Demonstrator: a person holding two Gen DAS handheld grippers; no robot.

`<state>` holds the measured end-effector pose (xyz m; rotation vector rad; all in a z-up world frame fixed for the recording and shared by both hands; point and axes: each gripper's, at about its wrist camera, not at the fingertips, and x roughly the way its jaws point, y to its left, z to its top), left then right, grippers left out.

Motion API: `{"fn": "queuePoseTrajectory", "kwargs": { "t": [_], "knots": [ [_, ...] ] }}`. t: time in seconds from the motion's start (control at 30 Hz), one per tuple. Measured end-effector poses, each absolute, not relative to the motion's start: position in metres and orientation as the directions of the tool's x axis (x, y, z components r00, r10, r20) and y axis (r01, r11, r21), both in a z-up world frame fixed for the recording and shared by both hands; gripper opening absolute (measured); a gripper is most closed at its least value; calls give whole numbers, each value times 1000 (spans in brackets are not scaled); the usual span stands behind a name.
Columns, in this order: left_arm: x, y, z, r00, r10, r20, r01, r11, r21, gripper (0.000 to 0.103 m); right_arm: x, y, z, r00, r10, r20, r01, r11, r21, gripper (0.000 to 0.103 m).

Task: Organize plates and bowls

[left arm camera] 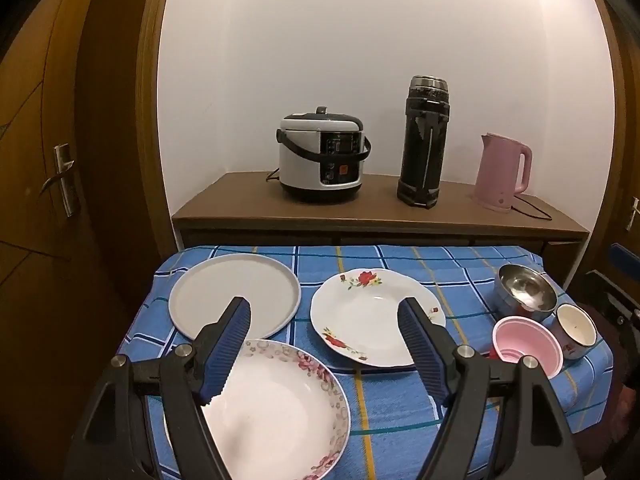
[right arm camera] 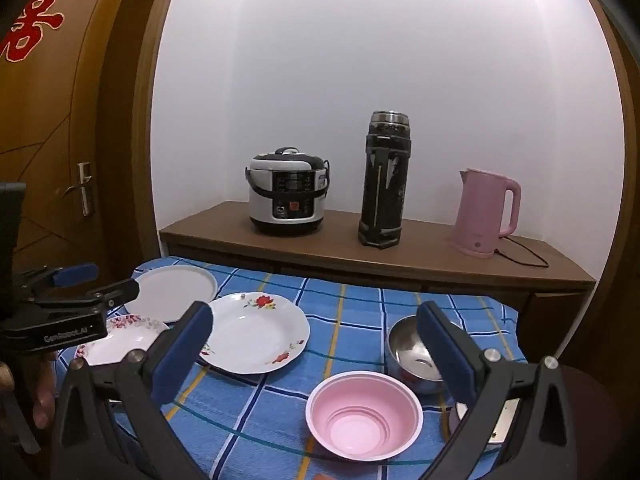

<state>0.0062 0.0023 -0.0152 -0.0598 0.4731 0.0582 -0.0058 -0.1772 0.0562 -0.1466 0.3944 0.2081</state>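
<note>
Nothing is sorted yet — both my tongs, left gripper [left arm camera: 324, 312] and right gripper [right arm camera: 316, 320], stand wide open and empty above the table [left arm camera: 384, 392]. Three plates lie apart: the plain plate [left arm camera: 224, 288] at the far left corner, the red-rose plate [left arm camera: 360, 308] mid-table, the pink-flowered plate [left arm camera: 288, 408] at the near left edge. Along the right edge sit the steel bowl [right arm camera: 408, 348], pink bowl [right arm camera: 364, 420] and enamel cup [left arm camera: 576, 332] — all unstacked.

White lettering reading "GenRobot.AI" runs along the black body of the left tongs [right arm camera: 76, 280] in the right wrist view; a red Chinese character decoration [right arm camera: 34, 20] adorns the wooden door [right arm camera: 60, 128].
</note>
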Motion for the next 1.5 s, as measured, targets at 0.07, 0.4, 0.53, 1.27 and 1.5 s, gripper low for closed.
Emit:
{"fn": "queuePoseTrajectory", "kwargs": {
  "t": [0.07, 0.4, 0.53, 1.27, 1.5],
  "knots": [
    [8, 6, -17, 887, 41, -460, -69, 997, -45, 78, -7, -176, 57, 902, 171, -397, -228, 969, -100, 103],
    [8, 11, -19, 886, 47, -462, -76, 996, -44, 78, -4, -172, 55, 896, 176, -407, -233, 968, -95, 103],
    [7, 11, -19, 886, 48, -461, -77, 996, -46, 78, -7, -169, 52, 896, 174, -409, -232, 968, -96, 103],
    [8, 17, -21, 884, 52, -464, -82, 996, -45, 78, 1, -171, 56, 889, 174, -424, -235, 967, -95, 103],
    [9, 18, -21, 883, 49, -466, -79, 996, -45, 78, 1, -170, 57, 888, 173, -426, -234, 968, -95, 103]
  ]
}}
